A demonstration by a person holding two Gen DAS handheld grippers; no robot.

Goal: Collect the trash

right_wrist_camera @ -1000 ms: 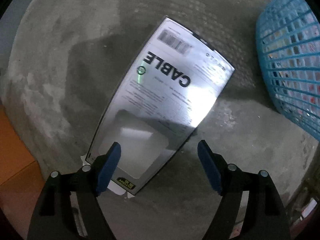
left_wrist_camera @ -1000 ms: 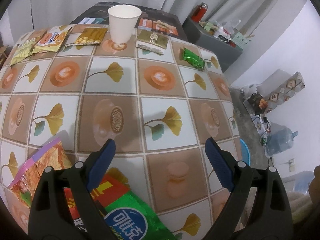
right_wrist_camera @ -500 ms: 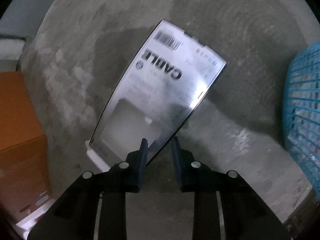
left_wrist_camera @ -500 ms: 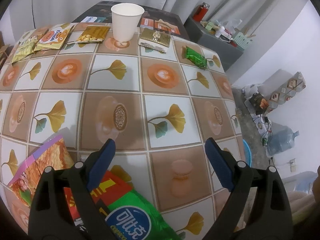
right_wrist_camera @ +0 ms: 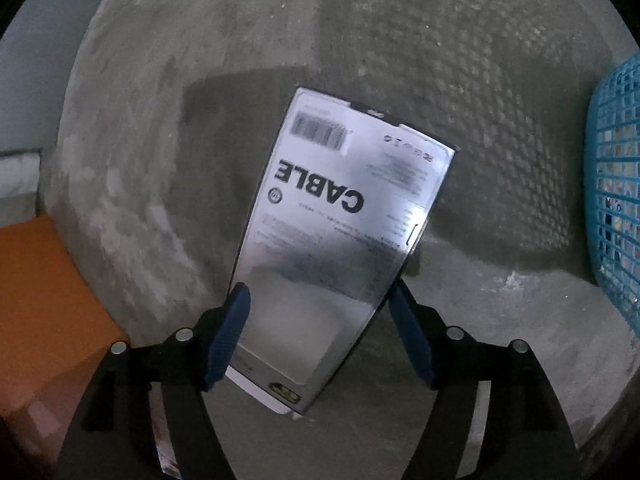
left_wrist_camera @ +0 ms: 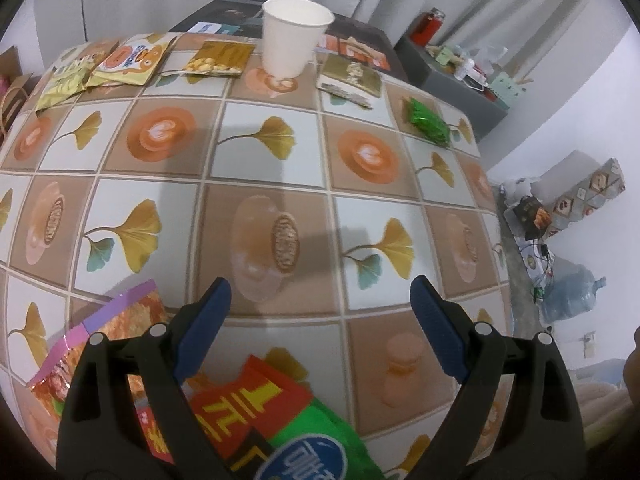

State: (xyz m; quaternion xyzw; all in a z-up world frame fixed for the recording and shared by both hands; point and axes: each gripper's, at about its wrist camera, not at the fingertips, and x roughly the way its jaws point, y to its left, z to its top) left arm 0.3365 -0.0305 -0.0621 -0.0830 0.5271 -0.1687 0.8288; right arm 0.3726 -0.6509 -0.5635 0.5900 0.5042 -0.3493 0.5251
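In the right wrist view my right gripper (right_wrist_camera: 320,312) has its jaws closed against the two long edges of a flat silver package marked "CABLE" (right_wrist_camera: 344,216), held over the concrete floor. A blue mesh basket (right_wrist_camera: 612,184) stands at the right edge. In the left wrist view my left gripper (left_wrist_camera: 320,304) is open and empty above the table (left_wrist_camera: 280,168). Snack wrappers lie under it: a red and green bag (left_wrist_camera: 280,416) and an orange and purple bag (left_wrist_camera: 108,340). A white paper cup (left_wrist_camera: 292,36), a green wrapper (left_wrist_camera: 426,122) and more packets stand at the far edge.
An orange box (right_wrist_camera: 44,300) sits on the floor left of the right gripper. Beyond the table's right edge are a grey cabinet (left_wrist_camera: 460,80), a water jug (left_wrist_camera: 572,292) and floor clutter. Yellow snack packets (left_wrist_camera: 104,68) lie far left.
The right gripper went from wide open to pinching the package half a second ago; now its jaws stand wider, against the package's edges. The left gripper drifted slightly over the table, staying open.
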